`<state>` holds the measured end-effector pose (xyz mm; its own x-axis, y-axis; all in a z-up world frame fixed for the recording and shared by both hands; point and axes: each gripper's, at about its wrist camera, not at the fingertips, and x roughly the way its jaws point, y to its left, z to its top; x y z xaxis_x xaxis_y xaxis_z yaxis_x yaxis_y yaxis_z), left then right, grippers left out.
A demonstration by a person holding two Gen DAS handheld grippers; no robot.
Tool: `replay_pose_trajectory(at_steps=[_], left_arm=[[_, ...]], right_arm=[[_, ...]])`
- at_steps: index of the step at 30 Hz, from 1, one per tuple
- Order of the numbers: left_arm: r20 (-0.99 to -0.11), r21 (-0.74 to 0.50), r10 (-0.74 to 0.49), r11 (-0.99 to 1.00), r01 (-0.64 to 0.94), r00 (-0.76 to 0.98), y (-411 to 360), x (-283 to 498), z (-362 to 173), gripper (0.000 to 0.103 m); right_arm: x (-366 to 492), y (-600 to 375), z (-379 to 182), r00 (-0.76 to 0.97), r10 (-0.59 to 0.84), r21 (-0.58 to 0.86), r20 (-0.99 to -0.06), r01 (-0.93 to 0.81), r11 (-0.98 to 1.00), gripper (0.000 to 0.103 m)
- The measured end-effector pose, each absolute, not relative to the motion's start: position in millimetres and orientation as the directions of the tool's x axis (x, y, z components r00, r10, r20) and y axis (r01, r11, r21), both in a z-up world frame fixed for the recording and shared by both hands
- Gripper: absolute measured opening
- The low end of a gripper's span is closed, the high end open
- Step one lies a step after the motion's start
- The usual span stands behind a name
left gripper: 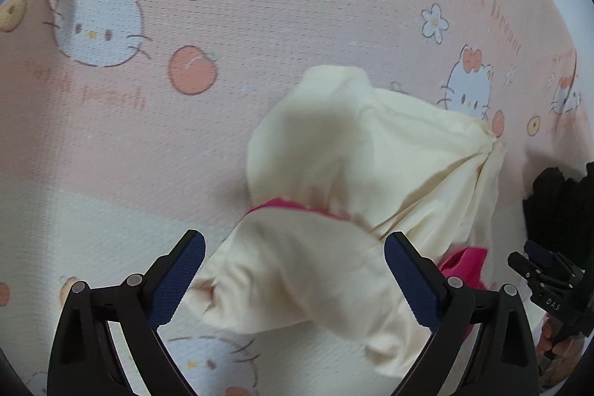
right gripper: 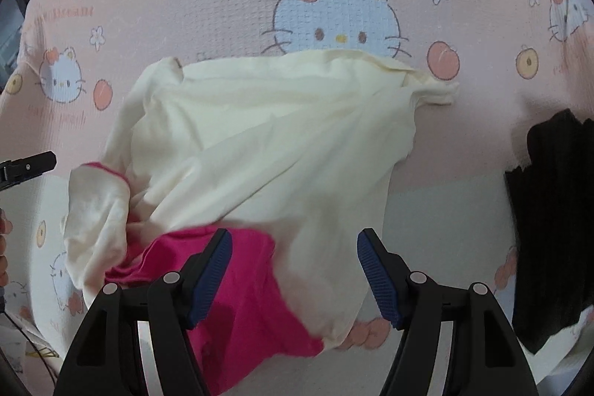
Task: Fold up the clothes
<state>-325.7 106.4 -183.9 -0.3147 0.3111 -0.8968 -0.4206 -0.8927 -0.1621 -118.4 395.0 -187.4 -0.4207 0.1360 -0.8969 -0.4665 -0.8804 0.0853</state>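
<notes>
**Cream garment lies crumpled on the pink sheet, both grippers spread above it**

Pink bed sheet point(right gripper: 482, 143) with printed cartoon cats, flowers, peaches and the words "Sweet Dream" covers the whole surface in both views. On it lies a cream garment point(right gripper: 267, 143) with pink trim; it is crumpled, not flat, and one pulled corner points toward the far right. A bright pink part point(right gripper: 245, 295) of the garment, or maybe a second cloth, shows under its near edge; I cannot tell which.

The left gripper point(left gripper: 295, 277) hangs over the near part of the cream garment point(left gripper: 356, 154). Its jaws stand wide apart and grasp nothing, with cloth visible between the blue pads point(left gripper: 178, 281).

The right gripper point(right gripper: 295, 273) is above the near edge of the garment, also with jaws released and wide. Its left finger is over the pink part, its right finger over the sheet.

A black cloth point(right gripper: 545, 229) lies at the right side, apart from the cream garment. In the left wrist view, the right gripper's black body shows at the right edge.
</notes>
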Motion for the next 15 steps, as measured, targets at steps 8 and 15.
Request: replay_pose_trajectory(at_steps=[8,15], left_arm=[[-0.910,-0.110,0.298,-0.844,-0.525,-0.288,135,-289,-179,0.098],[-0.919,-0.011,0.269,-0.748,-0.663,-0.288,195,-250,-186,0.098]], right_arm=[[-95,381,-209,-0.393,0.073,0.139,-0.917,-0.484,-0.864,0.069],[-84,396,-218,-0.384,-0.004,0.224,-0.923,-0.530,-0.818,0.069]])
